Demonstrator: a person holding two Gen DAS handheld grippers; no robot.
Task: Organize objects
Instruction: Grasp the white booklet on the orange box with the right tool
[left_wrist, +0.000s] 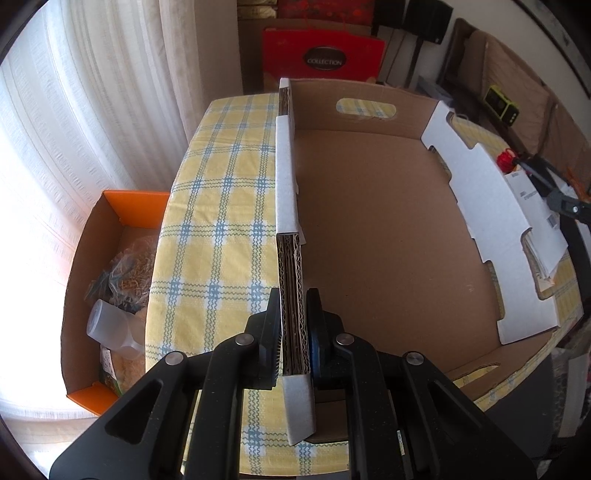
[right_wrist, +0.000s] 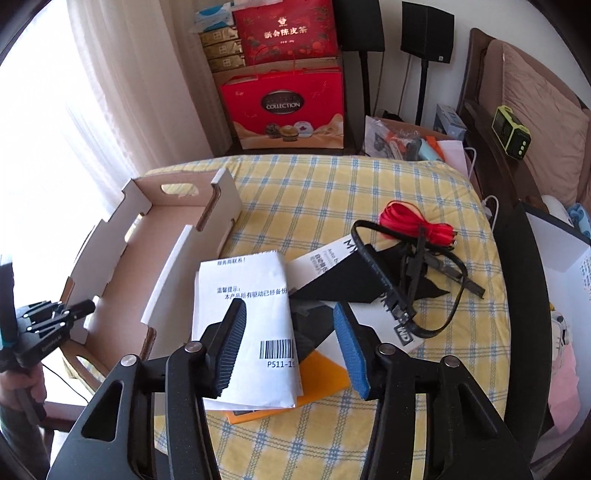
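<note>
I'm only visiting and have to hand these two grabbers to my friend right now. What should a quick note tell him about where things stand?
Left gripper: shut on the left side wall of the cardboard tray, steadying it on the yellow checked table.
Right gripper: open, holding nothing, hovering over the folded white paper with the barcode.
Beside the tray to the right lie the paper, an orange sheet under it, a black and white WD box, a black cable and a red cable bundle.
Done: nothing is in the tray yet.
Left: probably move those items into it, paper first.
</note>
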